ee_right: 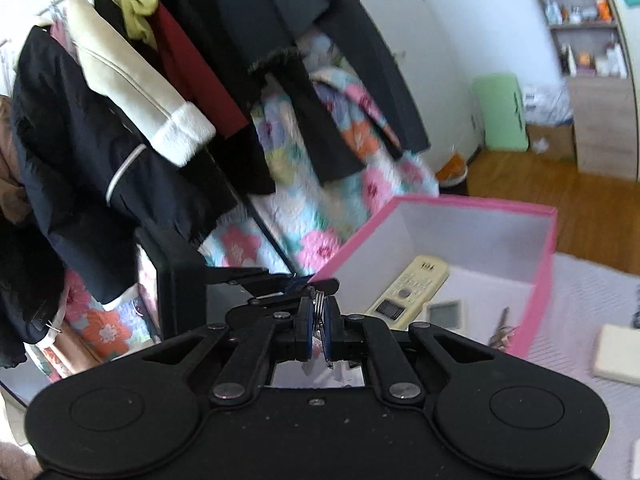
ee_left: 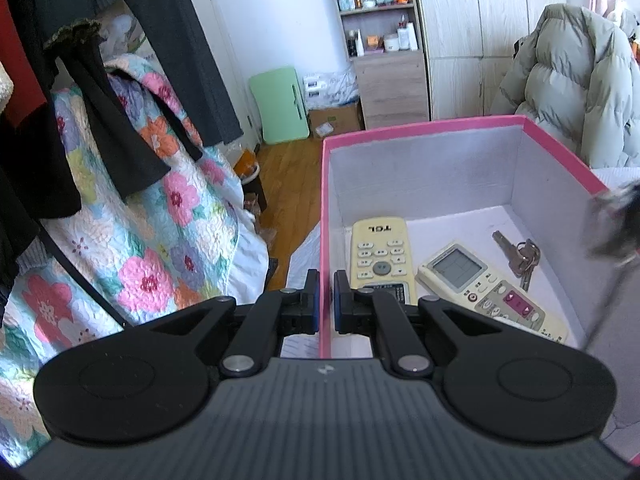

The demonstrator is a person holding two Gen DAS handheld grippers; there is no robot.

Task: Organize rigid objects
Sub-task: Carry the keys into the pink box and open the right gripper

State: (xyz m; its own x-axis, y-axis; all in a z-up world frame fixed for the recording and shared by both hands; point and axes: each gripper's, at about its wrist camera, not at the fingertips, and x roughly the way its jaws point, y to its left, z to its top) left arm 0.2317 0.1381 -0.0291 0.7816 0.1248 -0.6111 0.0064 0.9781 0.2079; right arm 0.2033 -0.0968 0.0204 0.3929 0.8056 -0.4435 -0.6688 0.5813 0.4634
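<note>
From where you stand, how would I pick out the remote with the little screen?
Find the pink-rimmed box on the bed. Three things lie on its white floor: a cream TCL remote at the left, a bunch of keys at the right, and between them the remote you want. It alone has a grey display and pink buttons.

The left wrist view was set close at the box (ee_left: 424, 128) wall, angled down into it and toward the shelves (ee_left: 376, 8). The right wrist view was held farther back, above the box (ee_right: 472, 204) corner, tilted. Box, quilt (ee_left: 132, 248) and shelves were shared.
</note>
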